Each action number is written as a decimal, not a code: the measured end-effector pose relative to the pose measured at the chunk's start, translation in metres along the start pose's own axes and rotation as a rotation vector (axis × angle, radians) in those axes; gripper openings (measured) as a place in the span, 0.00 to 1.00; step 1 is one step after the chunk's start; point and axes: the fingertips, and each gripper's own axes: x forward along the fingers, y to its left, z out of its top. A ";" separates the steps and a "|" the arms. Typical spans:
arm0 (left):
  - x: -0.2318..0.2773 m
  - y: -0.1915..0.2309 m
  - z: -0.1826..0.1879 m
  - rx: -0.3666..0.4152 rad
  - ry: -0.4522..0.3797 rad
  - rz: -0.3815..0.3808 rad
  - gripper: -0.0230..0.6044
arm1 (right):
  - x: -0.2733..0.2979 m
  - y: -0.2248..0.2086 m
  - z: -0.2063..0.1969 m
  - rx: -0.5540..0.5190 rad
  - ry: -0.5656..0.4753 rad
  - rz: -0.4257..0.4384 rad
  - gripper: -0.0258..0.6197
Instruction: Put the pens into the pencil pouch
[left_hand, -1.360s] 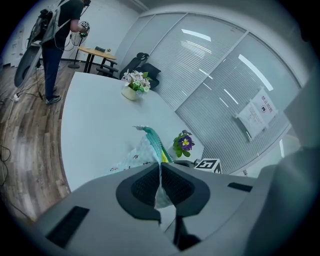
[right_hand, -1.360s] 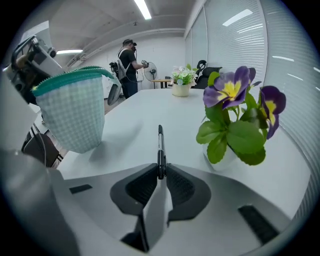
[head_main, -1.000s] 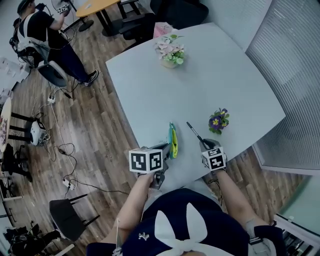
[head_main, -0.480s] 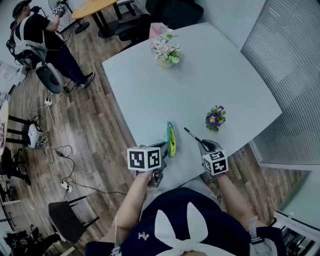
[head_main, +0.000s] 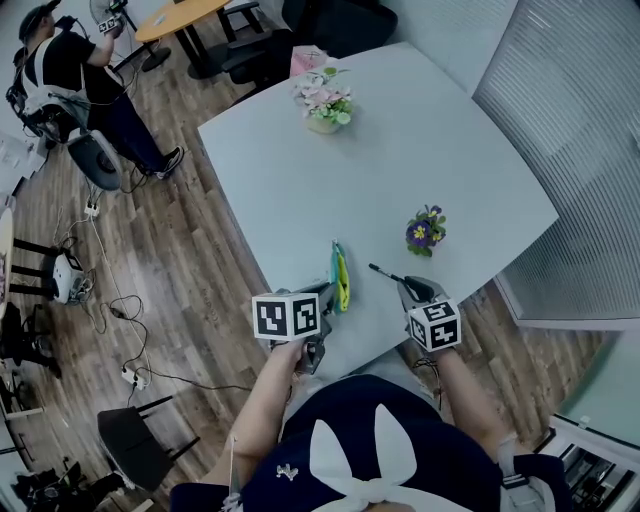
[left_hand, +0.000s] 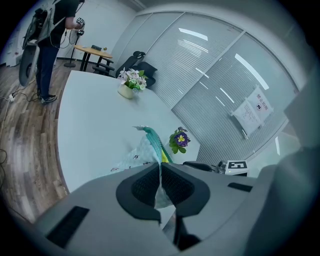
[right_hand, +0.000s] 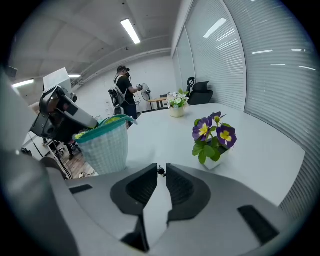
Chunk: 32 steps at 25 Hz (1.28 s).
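Note:
A teal and yellow pencil pouch (head_main: 339, 277) stands on its edge near the front of the white table (head_main: 400, 150). My left gripper (head_main: 324, 296) is shut on the pouch's near end, and its fabric (left_hand: 148, 150) is pinched between the jaws. My right gripper (head_main: 409, 288) is to the right of the pouch, shut on a black pen (head_main: 386, 274). The pen sticks out to the upper left, above the table and short of the pouch. In the right gripper view only the pen's dark tip (right_hand: 160, 171) shows between the jaws, with the pouch's open mouth (right_hand: 104, 125) to the left.
A small pot of purple flowers (head_main: 425, 231) stands just beyond the right gripper. A pink flower arrangement (head_main: 322, 98) sits at the table's far side. A person (head_main: 70, 70) stands on the wooden floor at the far left, near chairs and cables.
My right gripper has risen a little with the pen, which now lies flatter in the picture. The left gripper and the pouch have kept still.

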 end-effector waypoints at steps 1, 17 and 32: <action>0.000 0.000 -0.001 0.001 0.000 -0.001 0.09 | -0.002 0.001 0.002 0.000 -0.006 -0.002 0.13; -0.005 -0.007 -0.002 0.014 -0.012 -0.026 0.08 | -0.046 0.011 0.054 -0.032 -0.149 -0.034 0.12; -0.012 -0.005 -0.002 0.023 -0.024 -0.028 0.08 | -0.079 0.019 0.100 -0.037 -0.268 -0.032 0.12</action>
